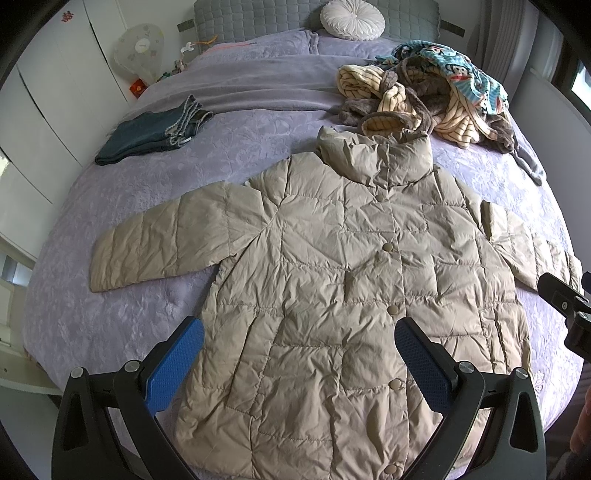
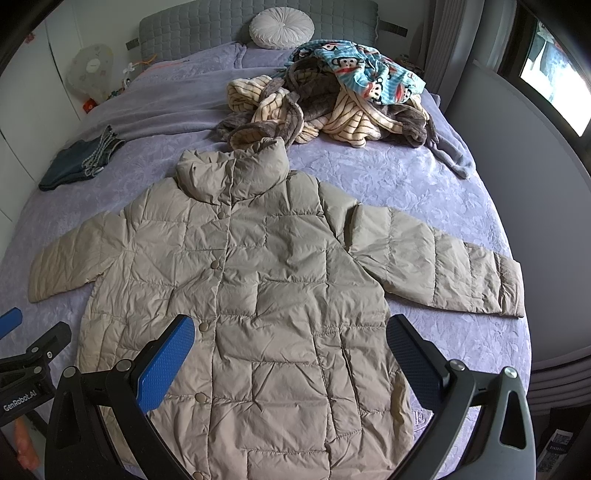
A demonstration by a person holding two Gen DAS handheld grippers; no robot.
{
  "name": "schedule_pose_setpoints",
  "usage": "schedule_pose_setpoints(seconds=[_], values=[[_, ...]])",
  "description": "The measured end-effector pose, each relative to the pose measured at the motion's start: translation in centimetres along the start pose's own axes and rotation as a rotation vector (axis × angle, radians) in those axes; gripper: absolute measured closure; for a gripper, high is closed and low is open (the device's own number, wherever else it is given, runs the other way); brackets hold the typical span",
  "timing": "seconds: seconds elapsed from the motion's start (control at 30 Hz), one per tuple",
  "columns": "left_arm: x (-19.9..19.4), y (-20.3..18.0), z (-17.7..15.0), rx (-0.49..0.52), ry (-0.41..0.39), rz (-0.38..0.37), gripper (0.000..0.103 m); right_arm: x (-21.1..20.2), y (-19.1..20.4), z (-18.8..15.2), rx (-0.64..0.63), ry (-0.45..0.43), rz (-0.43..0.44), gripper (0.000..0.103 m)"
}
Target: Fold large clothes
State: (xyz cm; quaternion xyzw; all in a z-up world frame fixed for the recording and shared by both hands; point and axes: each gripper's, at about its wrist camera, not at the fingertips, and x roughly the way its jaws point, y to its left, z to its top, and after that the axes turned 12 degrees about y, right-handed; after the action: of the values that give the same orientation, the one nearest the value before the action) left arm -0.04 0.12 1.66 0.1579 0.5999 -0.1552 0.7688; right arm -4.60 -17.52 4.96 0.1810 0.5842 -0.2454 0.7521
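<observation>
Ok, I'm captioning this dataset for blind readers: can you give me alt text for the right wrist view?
A beige puffer jacket lies flat, buttoned, sleeves spread, on a lavender bed, seen between the open blue-padded fingers of the right gripper. Behind it sit a heap of unfolded clothes, folded jeans and a round white cushion.

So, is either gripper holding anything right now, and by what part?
Nothing is held. The left gripper and right gripper both hover with jaws open above the jacket, which lies flat on the bed.
</observation>
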Motion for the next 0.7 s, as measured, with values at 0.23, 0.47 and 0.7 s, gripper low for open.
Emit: schedule_pose_setpoints(seconds=[0.23, 0.47, 0.7], values=[[0.0, 0.0, 0.1, 0.001, 0.001, 0.000, 0.000, 0.2, 0.0, 0.1, -0.001, 0.000, -0.001, 0.000], [0.3, 0.1, -0.3, 0.001, 0.005, -0.006, 0.000, 0.2, 0.4, 0.1, -0.004, 0.010, 0.005, 0.000], [1.5, 0.5, -1.6, -0.002, 0.023, -0.001, 0.000, 1.2, 1.3, -0.1, -0.024, 0.026, -0.014, 0.000]])
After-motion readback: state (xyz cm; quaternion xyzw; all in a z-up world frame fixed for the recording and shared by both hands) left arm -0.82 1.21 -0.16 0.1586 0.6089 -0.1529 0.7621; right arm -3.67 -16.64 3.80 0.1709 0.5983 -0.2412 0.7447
